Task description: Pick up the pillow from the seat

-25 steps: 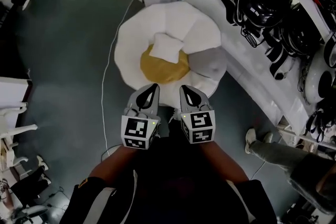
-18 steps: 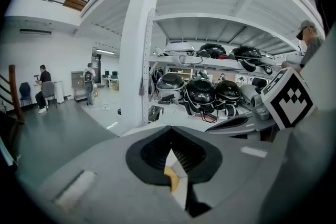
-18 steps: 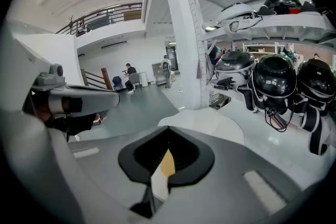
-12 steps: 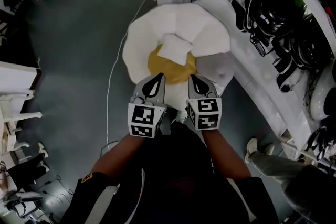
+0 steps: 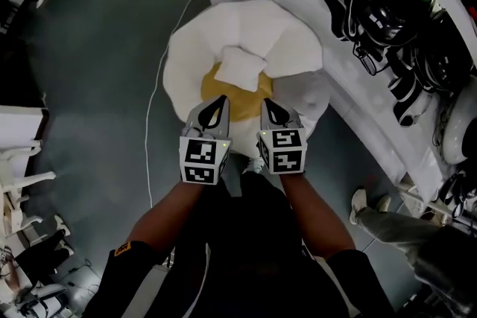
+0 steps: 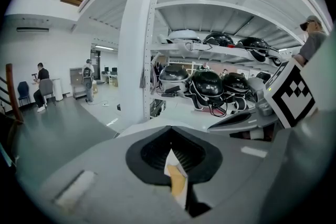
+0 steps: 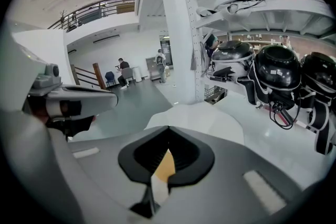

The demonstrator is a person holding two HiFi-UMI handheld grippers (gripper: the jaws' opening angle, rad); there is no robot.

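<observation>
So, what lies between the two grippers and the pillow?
Only a bare strip of the yellow seat, as the head view shows. The left gripper and right gripper are both short of the pillow.

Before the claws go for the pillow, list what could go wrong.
1. Both the left claw and right claw are shut; unless they open first, they will likely just shove the pillow back across the seat.
2. The pillow rests against the seat's white padding, so a pinch may catch that too.
3. A white cable trails on the floor beside the seat; feet could snag it.
</observation>
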